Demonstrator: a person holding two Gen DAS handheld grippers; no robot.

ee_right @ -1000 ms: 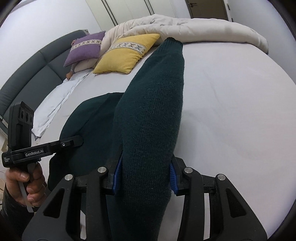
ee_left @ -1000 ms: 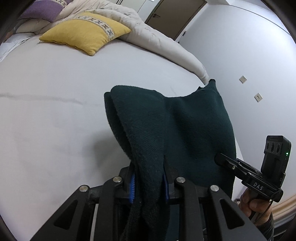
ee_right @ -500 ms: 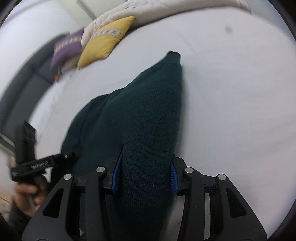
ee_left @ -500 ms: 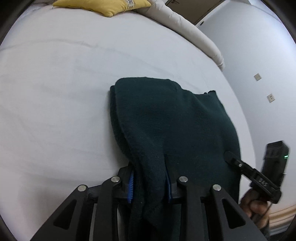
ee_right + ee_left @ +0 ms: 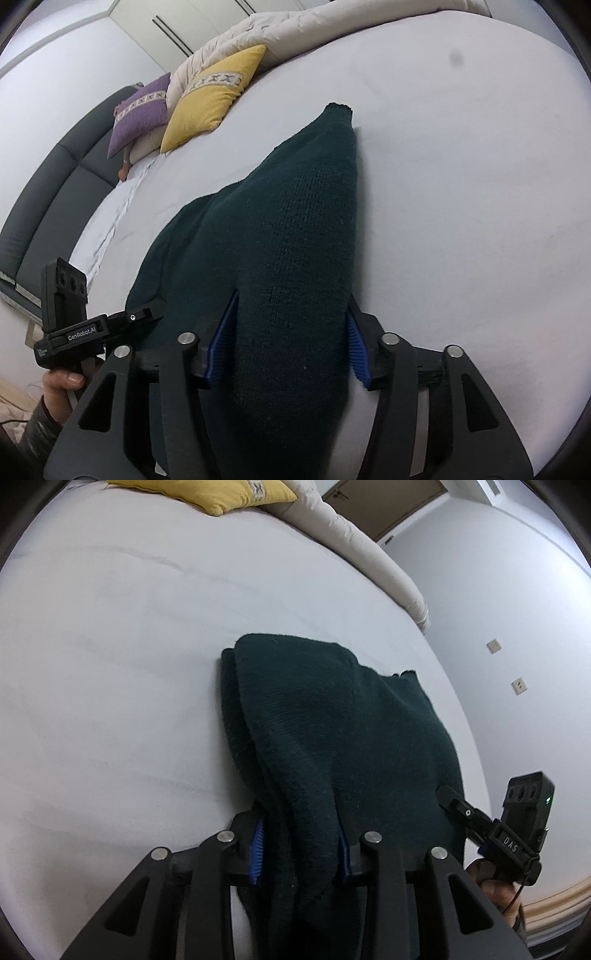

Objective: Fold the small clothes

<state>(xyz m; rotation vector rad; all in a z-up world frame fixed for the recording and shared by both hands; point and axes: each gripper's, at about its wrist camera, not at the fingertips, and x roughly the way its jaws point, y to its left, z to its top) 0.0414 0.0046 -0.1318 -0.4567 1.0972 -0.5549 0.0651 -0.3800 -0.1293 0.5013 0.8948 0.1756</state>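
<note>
A dark green knitted garment (image 5: 332, 738) lies folded over itself on the white sheet of a bed (image 5: 110, 664), near the bed's right-hand edge, its near end draped between both tools. The left gripper (image 5: 300, 845) has just been opening; cloth sits between its blue pads (image 5: 257, 849), the grip loosened. The right gripper (image 5: 288, 343) has likewise been opening, its pads splayed beside the knit. A yellow square cushion (image 5: 212, 99) and a purple cushion (image 5: 142, 110) rest toward the bed's far end beside a beige duvet (image 5: 354, 542).
</note>
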